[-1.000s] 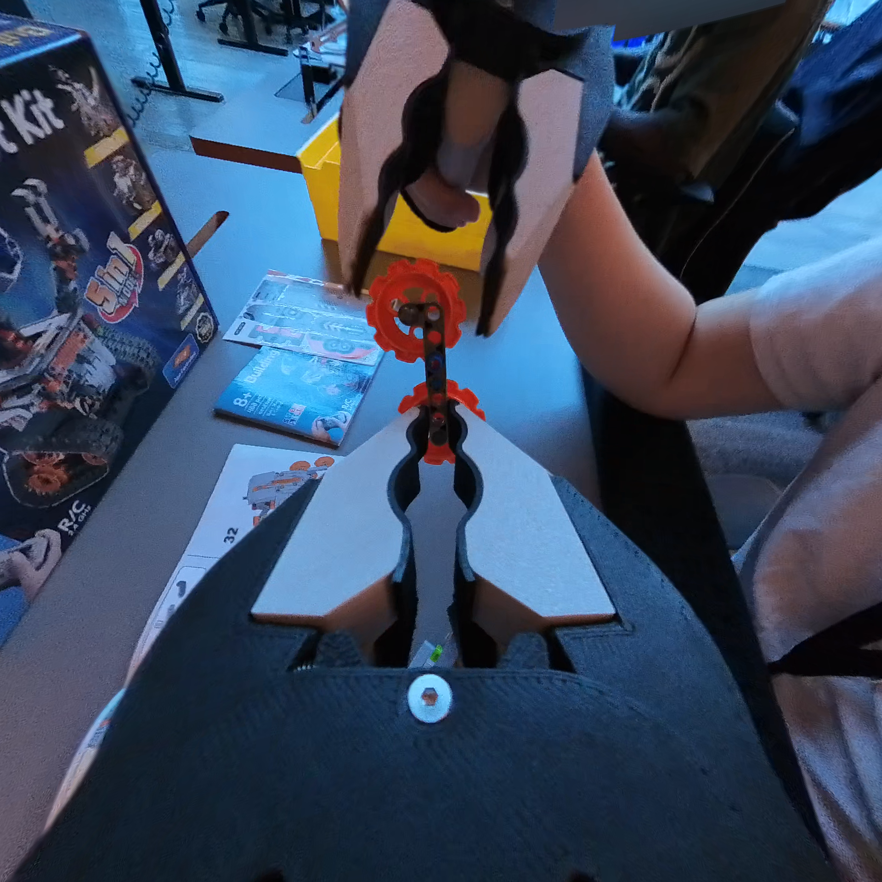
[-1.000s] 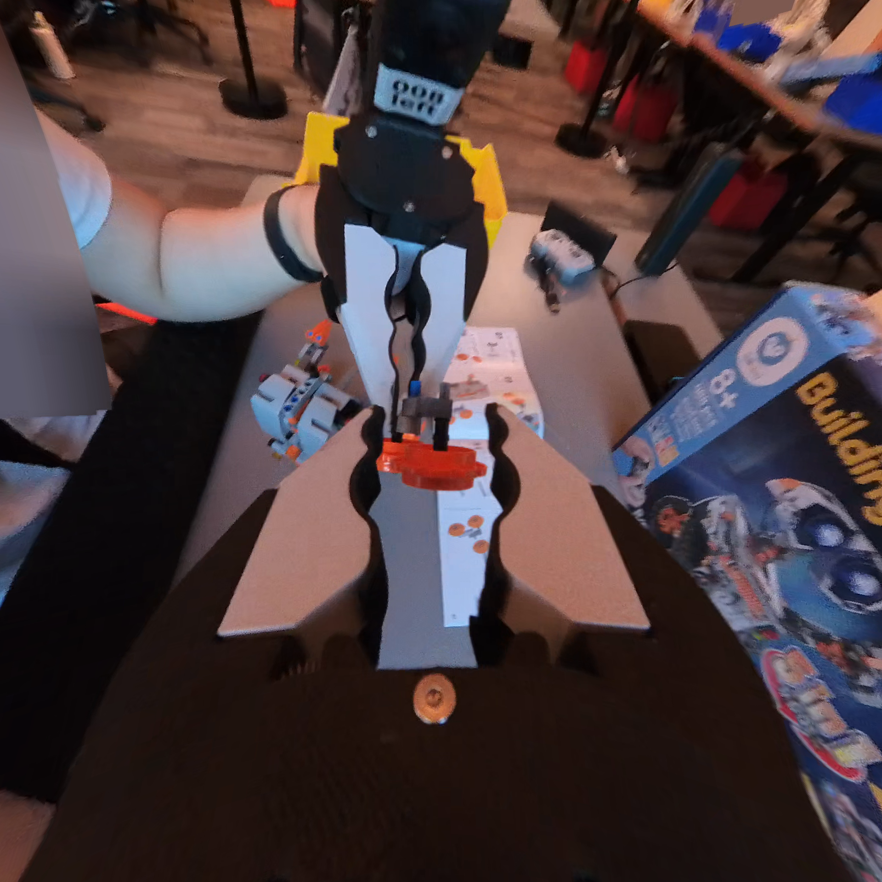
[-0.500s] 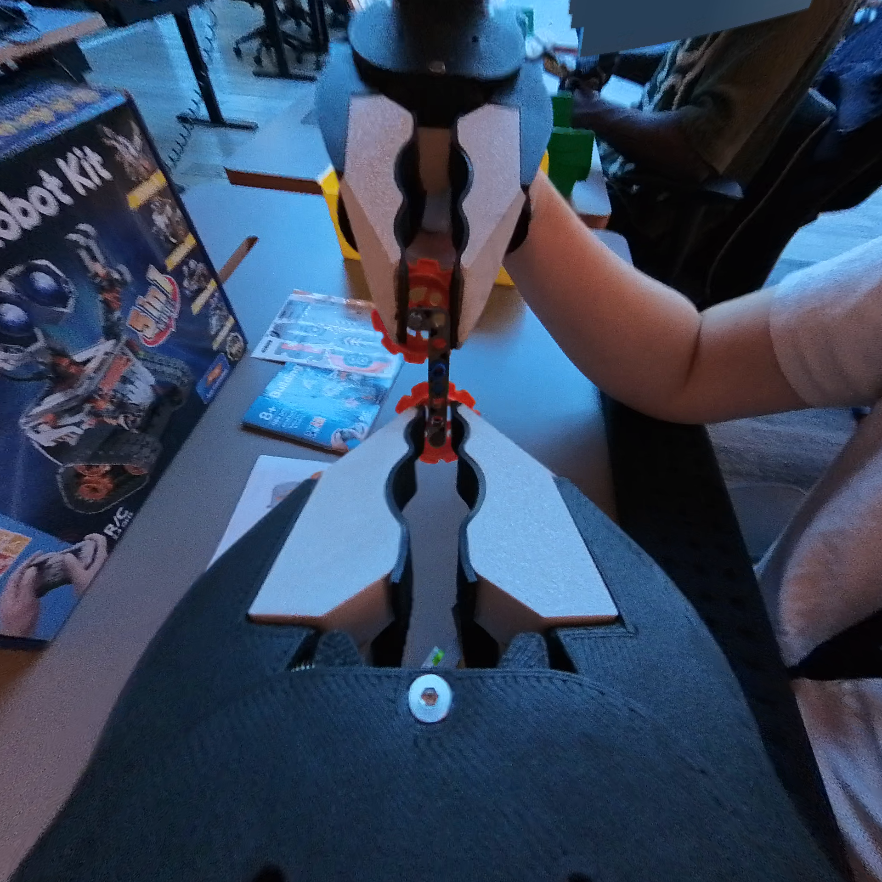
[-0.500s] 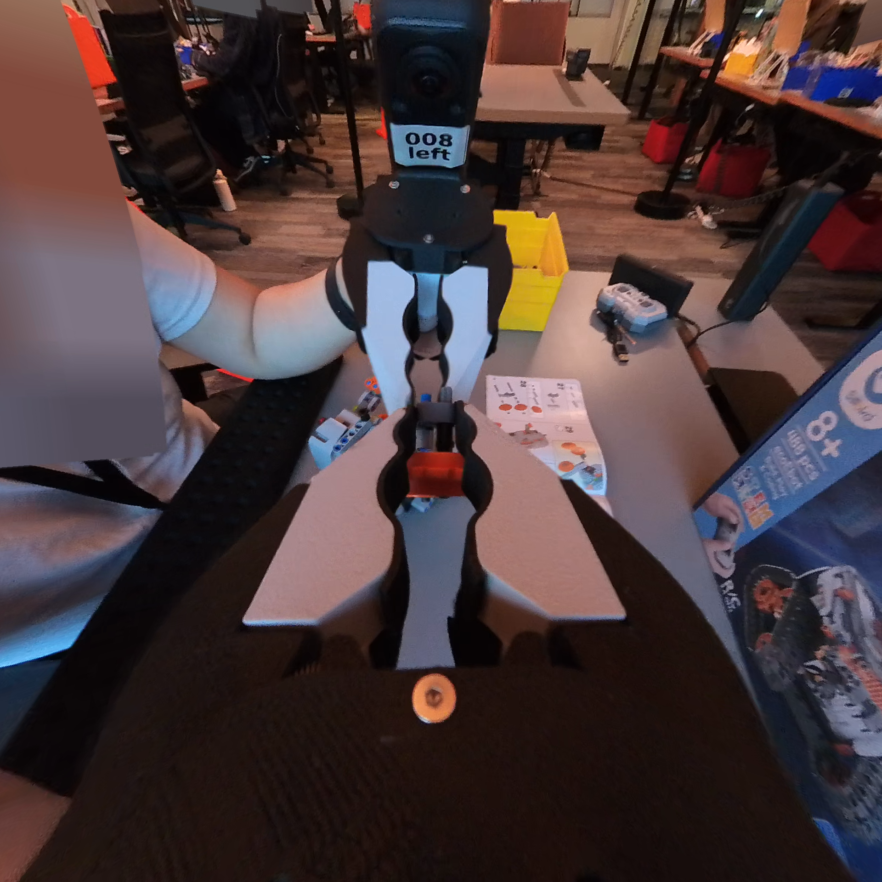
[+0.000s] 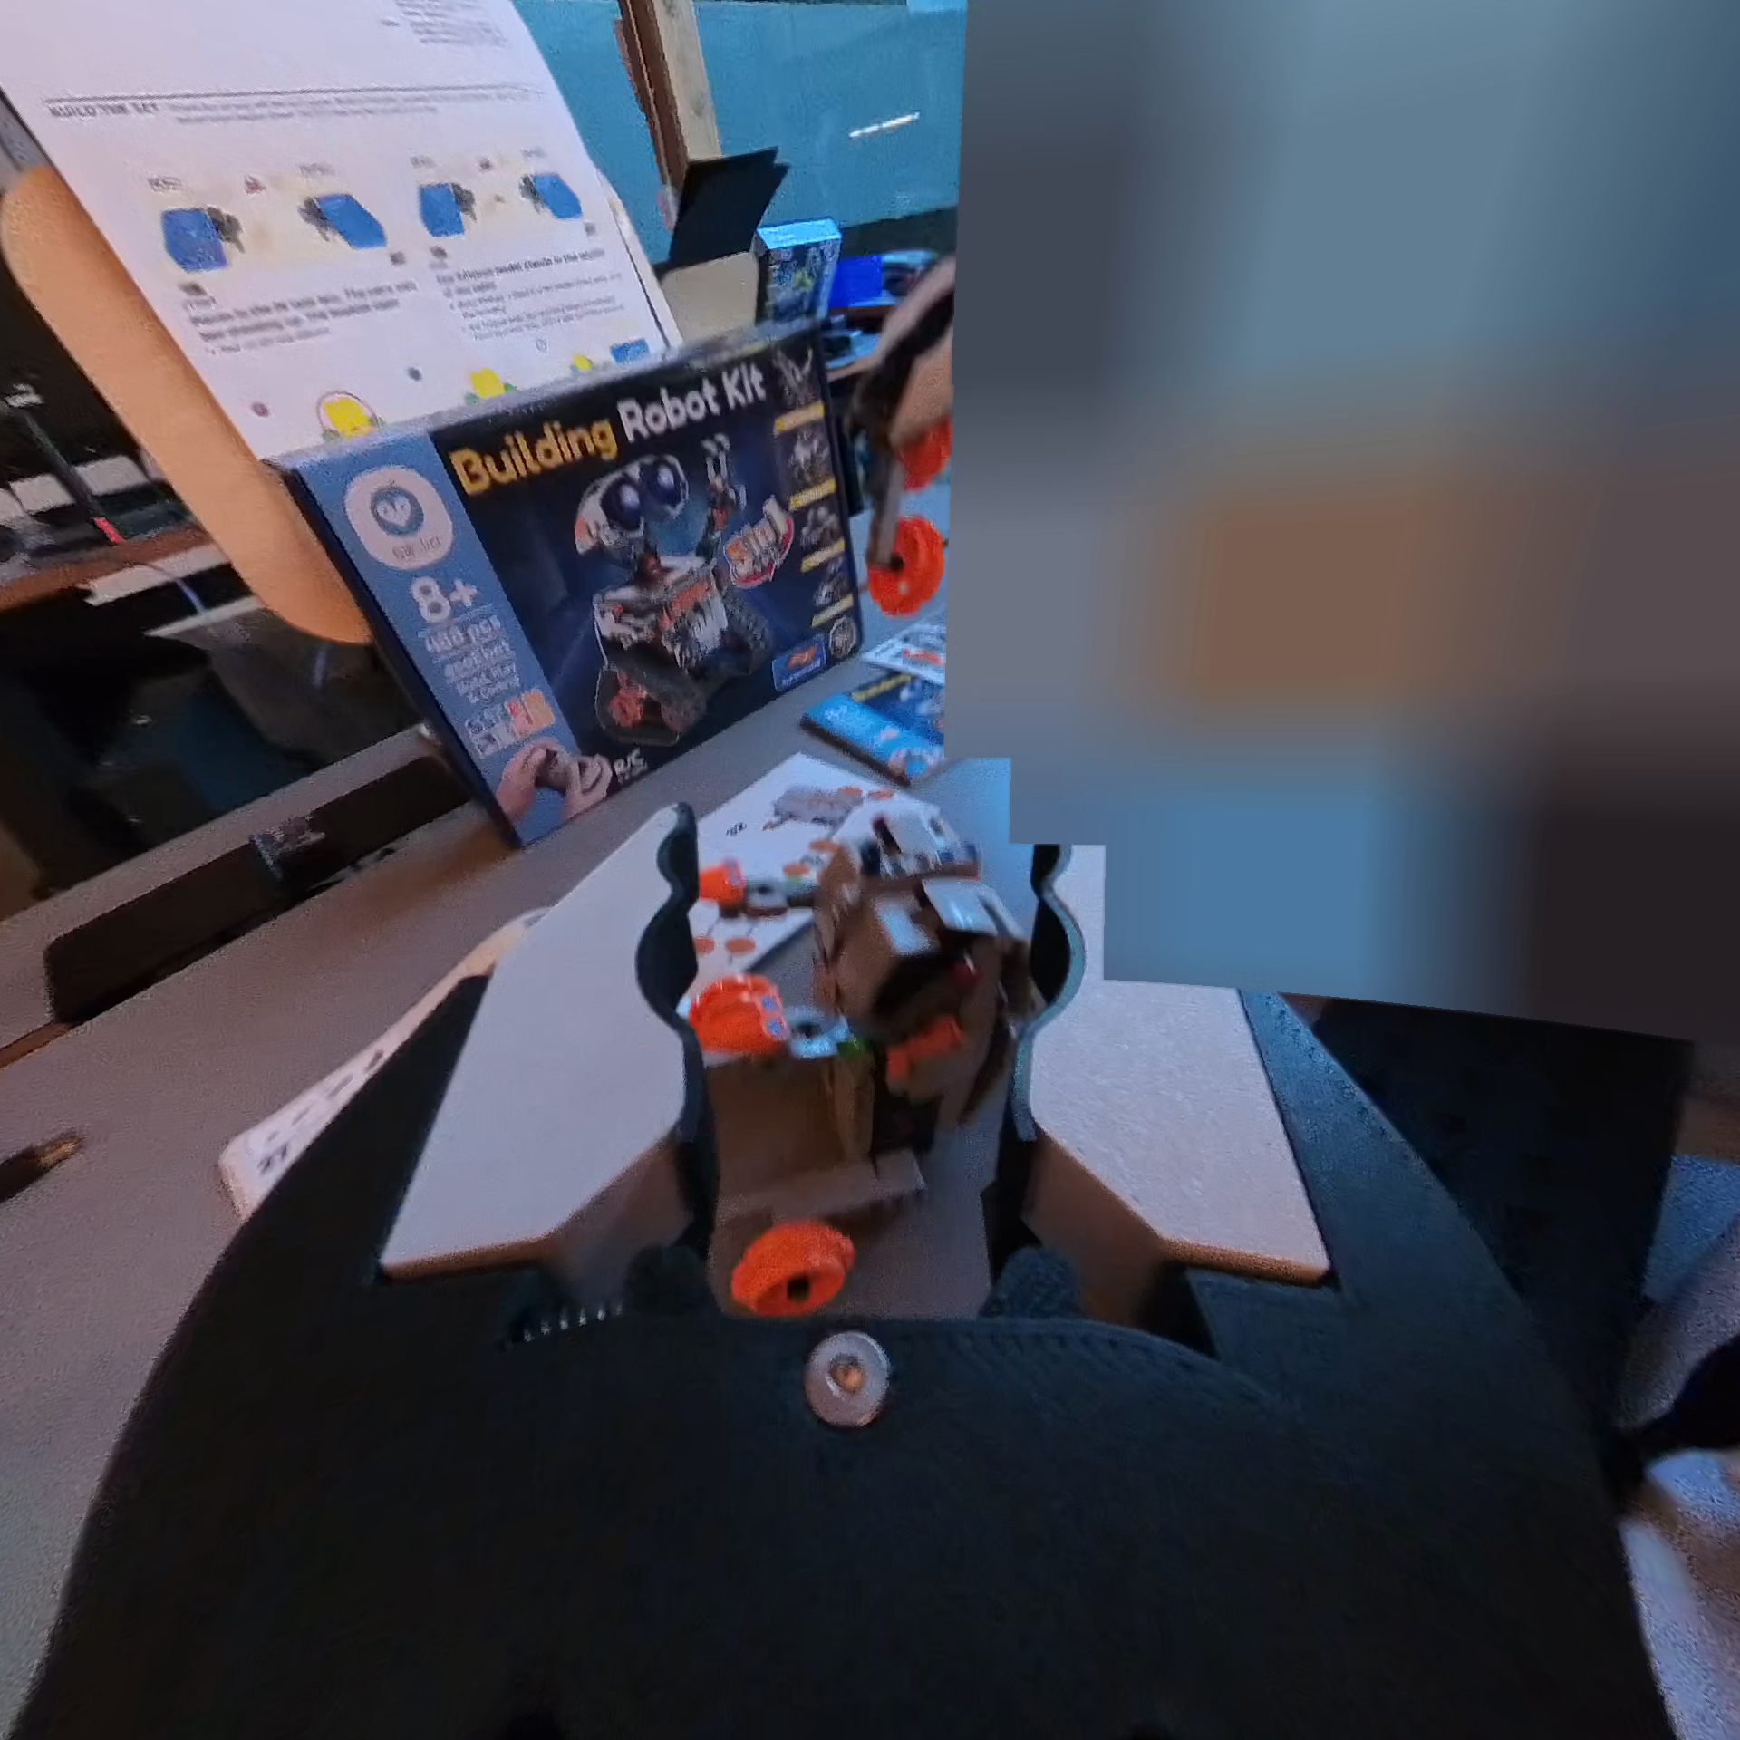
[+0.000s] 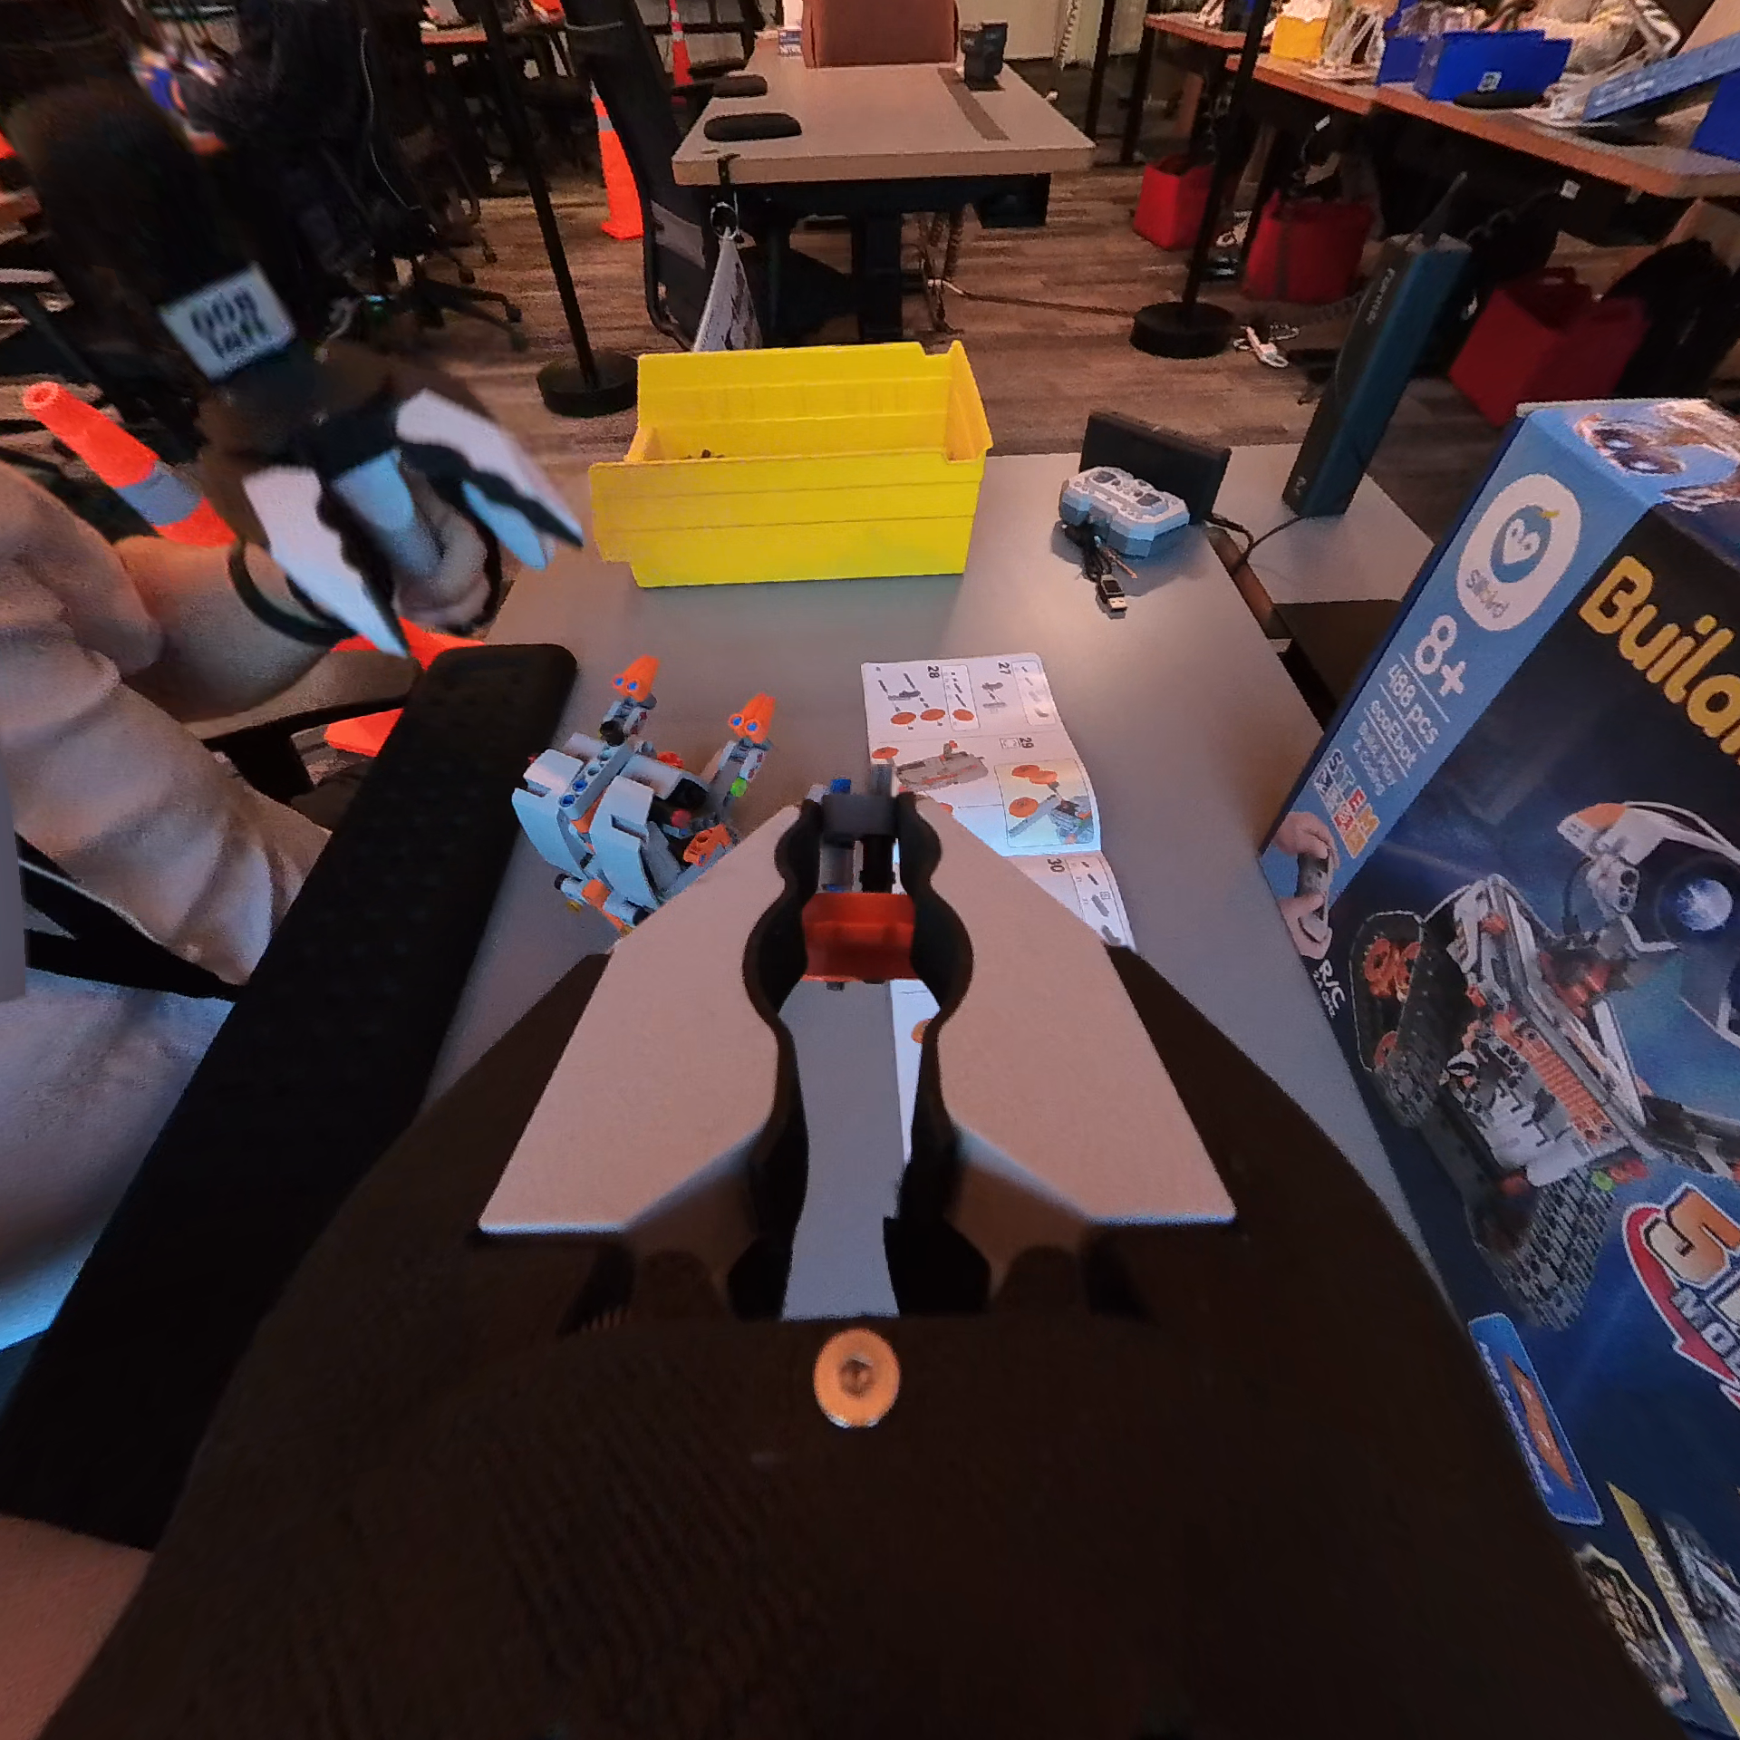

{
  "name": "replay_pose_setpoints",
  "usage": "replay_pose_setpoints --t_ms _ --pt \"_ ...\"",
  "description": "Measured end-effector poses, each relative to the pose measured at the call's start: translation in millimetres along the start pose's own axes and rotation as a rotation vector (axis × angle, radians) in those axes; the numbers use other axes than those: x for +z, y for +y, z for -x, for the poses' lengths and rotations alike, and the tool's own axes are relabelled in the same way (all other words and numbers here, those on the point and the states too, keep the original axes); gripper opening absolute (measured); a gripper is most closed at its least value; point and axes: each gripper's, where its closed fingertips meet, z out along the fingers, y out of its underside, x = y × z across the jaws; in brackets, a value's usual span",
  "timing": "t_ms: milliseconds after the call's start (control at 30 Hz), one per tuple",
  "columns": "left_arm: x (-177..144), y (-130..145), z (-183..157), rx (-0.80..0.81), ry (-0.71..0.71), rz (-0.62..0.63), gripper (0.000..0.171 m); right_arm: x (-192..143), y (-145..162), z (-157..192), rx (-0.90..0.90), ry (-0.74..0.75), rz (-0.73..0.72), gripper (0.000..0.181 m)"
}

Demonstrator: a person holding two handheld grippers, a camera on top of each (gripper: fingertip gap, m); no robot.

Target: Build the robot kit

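My right gripper (image 6: 857, 847) is shut on a small gear assembly (image 6: 855, 927), an orange gear on a short black beam, held above the grey table (image 6: 1083, 640). A partly built grey, white and orange robot model (image 6: 640, 810) stands on the table just left of it. My left gripper (image 5: 852, 904) is open and empty, with the model (image 5: 904, 970) showing blurred between its wide-apart fingers. In the right wrist view the left gripper (image 6: 475, 593) hangs apart at the upper left. In the left wrist view the gear assembly's orange wheels (image 5: 904, 565) show, half behind a blur patch.
A blue kit box (image 6: 1554, 942) stands at the right, also in the left wrist view (image 5: 603, 584). A yellow bin (image 6: 791, 471) sits at the back. An open instruction booklet (image 6: 989, 753), a grey battery unit (image 6: 1120, 499) and a black studded strip (image 6: 358, 942) lie about.
My left gripper has let go of the gear assembly, opened, and swung off to the left over the model. My right gripper has stayed shut on the assembly.
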Motion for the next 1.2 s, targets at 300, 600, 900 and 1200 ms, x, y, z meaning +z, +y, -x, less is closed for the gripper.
replay_pose_setpoints --t_ms 300,600,900,1200 --pt "12.2 49.2 -20.4 0.25 -0.163 0.03 0.085 7.0 -7.4 11.6 -0.041 -0.013 0.008 0.016" --pt "48.0 45.8 -21.7 0.1 -0.208 0.097 0.071 9.7 -4.1 12.2 -0.061 0.008 0.043 0.016" --pt "58.3 80.4 -14.6 0.004 -0.159 0.251 0.061 13.2 3.6 5.6 -0.045 0.018 0.073 0.016" --pt "34.4 88.8 -0.6 0.074 0.039 0.319 0.06 28.6 21.6 1.3 -0.015 -0.005 0.146 0.016"
